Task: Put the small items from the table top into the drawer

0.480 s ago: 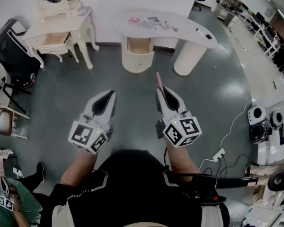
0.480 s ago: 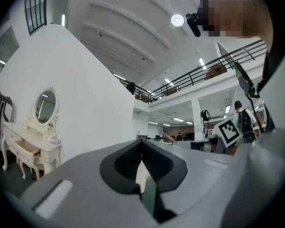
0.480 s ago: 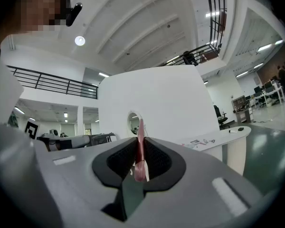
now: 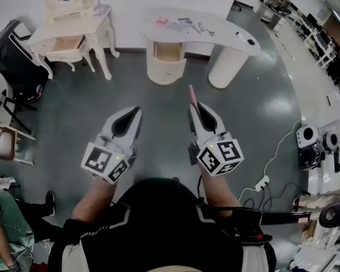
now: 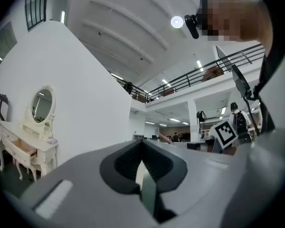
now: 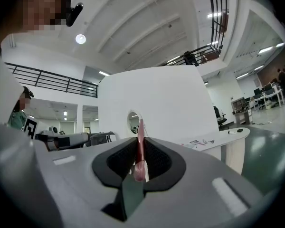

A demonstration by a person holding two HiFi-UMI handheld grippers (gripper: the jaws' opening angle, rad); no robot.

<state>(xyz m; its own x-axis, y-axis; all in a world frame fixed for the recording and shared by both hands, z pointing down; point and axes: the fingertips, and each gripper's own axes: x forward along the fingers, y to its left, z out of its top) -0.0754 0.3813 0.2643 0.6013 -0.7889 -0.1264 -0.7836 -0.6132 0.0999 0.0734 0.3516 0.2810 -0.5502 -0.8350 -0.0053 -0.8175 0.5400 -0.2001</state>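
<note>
I stand on the grey floor, a few steps back from the curved white table (image 4: 226, 35). Small items (image 4: 181, 24) lie on its top, and an open drawer (image 4: 169, 51) shows below it. My right gripper (image 4: 195, 106) is shut on a thin pink stick (image 4: 191, 93) that pokes out past the jaw tips. In the right gripper view the pink stick (image 6: 141, 146) stands upright between the pads of the right gripper (image 6: 139, 174), with the table (image 6: 228, 137) ahead to the right. My left gripper (image 4: 137, 111) is shut with nothing in it; the left gripper (image 5: 143, 163) points at a white wall.
A white dressing table with an oval mirror (image 4: 73, 35) stands at the back left, its own drawer (image 4: 68, 43) open. Chairs (image 4: 3, 112) line the left edge. A power strip with a cable (image 4: 262, 184) lies on the floor to the right. A person in green (image 4: 3, 231) is at the bottom left.
The person in green at the bottom left has shifted further left. Both grippers hold nearly the same place, and the pink stick stays in the right one.
</note>
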